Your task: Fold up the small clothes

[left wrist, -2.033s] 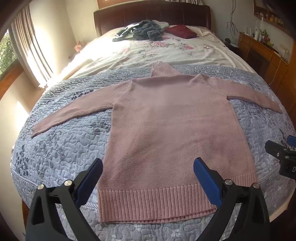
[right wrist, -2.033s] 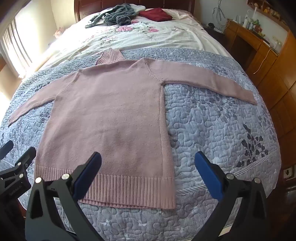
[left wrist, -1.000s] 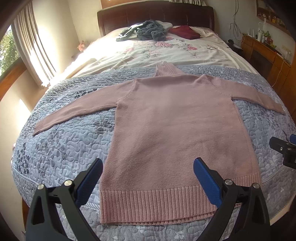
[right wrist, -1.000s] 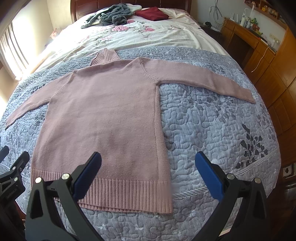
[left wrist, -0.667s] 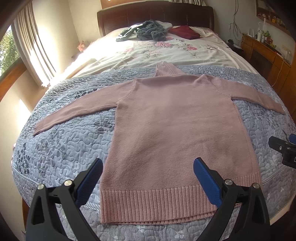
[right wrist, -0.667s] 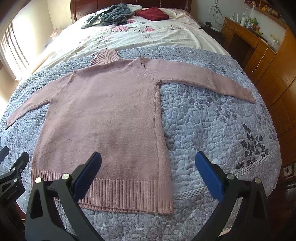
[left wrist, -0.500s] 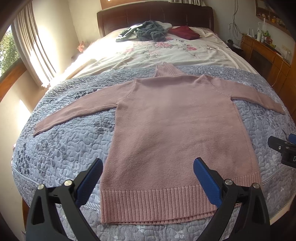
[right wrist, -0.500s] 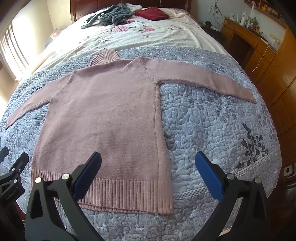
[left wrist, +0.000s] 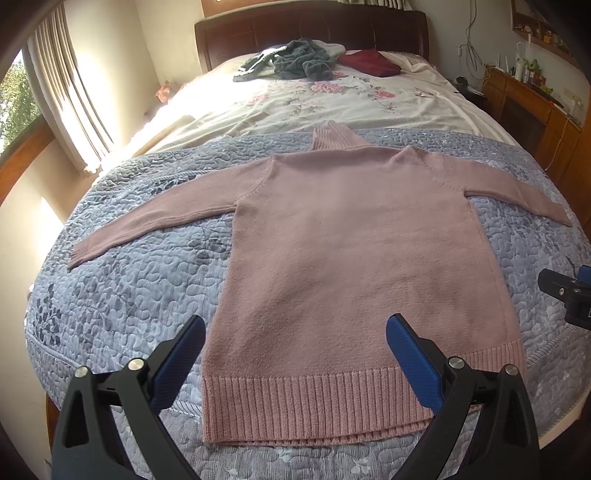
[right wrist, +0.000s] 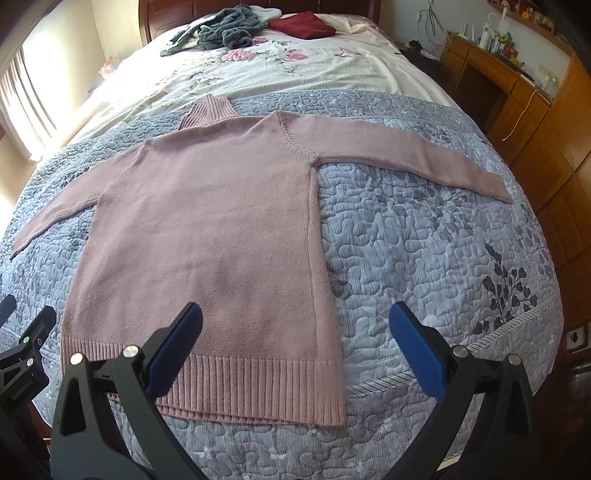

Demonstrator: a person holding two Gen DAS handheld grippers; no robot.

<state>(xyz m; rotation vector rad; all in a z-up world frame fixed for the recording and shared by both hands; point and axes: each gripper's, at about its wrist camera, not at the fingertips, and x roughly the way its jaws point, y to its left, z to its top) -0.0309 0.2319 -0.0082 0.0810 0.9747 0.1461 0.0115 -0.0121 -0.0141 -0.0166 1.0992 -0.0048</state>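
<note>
We saw a pink sweater [left wrist: 354, 258] spread flat on a grey-blue quilt [left wrist: 122, 295] at the foot of a bed, collar toward the headboard and both sleeves stretched out to the sides. Its ribbed hem lay nearest us, close to the quilt's edge.

Our left tongs [left wrist: 295, 362] hovered above the hem with the blue pads wide apart, gripping nothing. Our right tongs [right wrist: 295, 350] were likewise spread and empty, above the sweater's right hem corner [right wrist: 325, 391] and the bare quilt beside it. Each pair showed at the edge of the other's view.

Farther up the bed, on a floral sheet [right wrist: 295, 66], lay a heap of dark grey clothes [right wrist: 221, 29] and a folded dark red garment [right wrist: 301, 24]. A wooden cabinet [right wrist: 517, 96] stood along the right side.
</note>
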